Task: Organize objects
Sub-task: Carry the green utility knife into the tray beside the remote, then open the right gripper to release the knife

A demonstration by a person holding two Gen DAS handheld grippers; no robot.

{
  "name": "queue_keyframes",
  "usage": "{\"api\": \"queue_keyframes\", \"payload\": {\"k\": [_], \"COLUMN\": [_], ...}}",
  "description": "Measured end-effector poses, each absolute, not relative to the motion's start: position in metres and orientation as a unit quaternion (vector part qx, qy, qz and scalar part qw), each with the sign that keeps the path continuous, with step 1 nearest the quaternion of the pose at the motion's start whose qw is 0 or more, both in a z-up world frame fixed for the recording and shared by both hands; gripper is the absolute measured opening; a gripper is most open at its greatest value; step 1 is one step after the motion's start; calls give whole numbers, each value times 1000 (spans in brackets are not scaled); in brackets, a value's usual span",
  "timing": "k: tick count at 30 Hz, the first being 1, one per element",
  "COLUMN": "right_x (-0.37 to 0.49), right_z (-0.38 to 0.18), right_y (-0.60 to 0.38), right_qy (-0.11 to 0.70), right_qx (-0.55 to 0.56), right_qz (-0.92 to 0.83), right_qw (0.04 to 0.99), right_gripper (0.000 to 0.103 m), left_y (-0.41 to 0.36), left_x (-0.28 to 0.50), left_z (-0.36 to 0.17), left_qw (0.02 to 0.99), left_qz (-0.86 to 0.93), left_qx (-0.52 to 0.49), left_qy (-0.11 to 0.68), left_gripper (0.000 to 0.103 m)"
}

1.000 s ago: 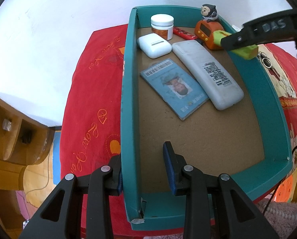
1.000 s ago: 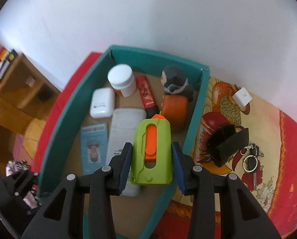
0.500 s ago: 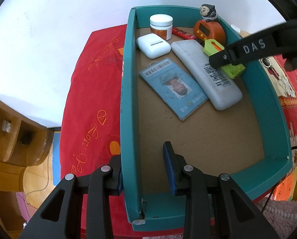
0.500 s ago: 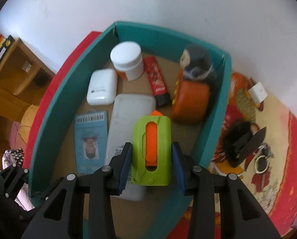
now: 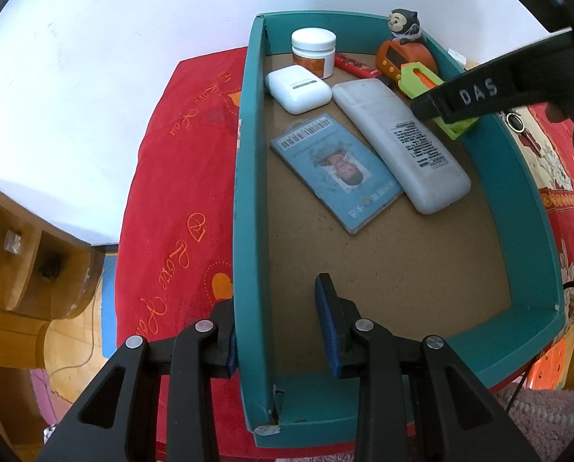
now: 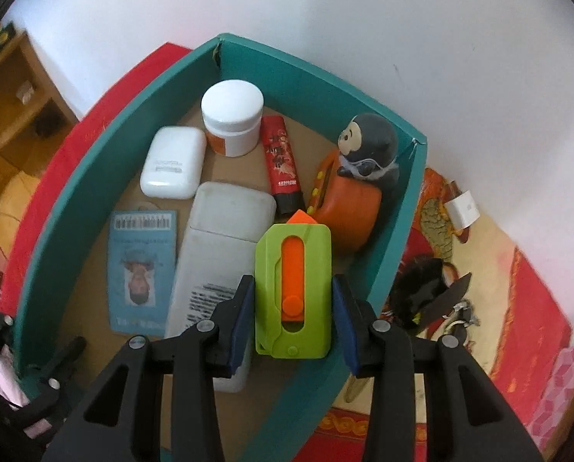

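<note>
My left gripper (image 5: 275, 300) straddles the left wall of the teal box (image 5: 248, 192), one pad outside and one inside, shut on that wall. My right gripper (image 6: 292, 285) is shut on a green utility knife (image 6: 292, 269) with an orange slider. It holds the knife inside the box by the right wall, just in front of the orange timer with a monkey figure (image 6: 348, 200). On the box floor lie a white jar (image 6: 232, 115), a white case (image 6: 173, 167), a white remote (image 6: 221, 246), a blue ID card (image 6: 142, 269) and a red tube (image 6: 281, 161).
The box rests on a red patterned cloth (image 5: 179, 200). To its right on the cloth lie a black clip (image 6: 425, 292), keys (image 6: 460, 315) and a small white block (image 6: 462, 210). A wooden shelf unit (image 5: 17, 250) stands at the left. A white wall rises behind.
My right gripper has carried the green knife from above the box's right wall into the box and lower, toward the orange timer. The left gripper has stayed still on the wall.
</note>
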State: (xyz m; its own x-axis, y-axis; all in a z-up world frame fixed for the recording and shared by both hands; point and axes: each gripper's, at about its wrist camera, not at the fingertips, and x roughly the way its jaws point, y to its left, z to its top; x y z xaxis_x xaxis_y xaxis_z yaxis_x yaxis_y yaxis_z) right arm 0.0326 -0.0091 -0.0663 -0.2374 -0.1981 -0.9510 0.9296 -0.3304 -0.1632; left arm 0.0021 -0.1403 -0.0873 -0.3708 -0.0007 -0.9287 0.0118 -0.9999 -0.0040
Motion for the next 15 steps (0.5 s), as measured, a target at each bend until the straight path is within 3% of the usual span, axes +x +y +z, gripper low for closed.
{"api": "queue_keyframes", "payload": {"k": [15], "right_x": [0], "right_z": [-48], "right_y": [15], "right_qy": [313], "right_qx": [496], "right_qz": [-683], "right_qw": [436], "right_gripper": [39], "left_y": [-140], "left_x": [5], "left_z": [-86], "left_qw": [5], "left_qz": [-828], "left_qx": [561], "left_qy": [9], "left_gripper": [33]}}
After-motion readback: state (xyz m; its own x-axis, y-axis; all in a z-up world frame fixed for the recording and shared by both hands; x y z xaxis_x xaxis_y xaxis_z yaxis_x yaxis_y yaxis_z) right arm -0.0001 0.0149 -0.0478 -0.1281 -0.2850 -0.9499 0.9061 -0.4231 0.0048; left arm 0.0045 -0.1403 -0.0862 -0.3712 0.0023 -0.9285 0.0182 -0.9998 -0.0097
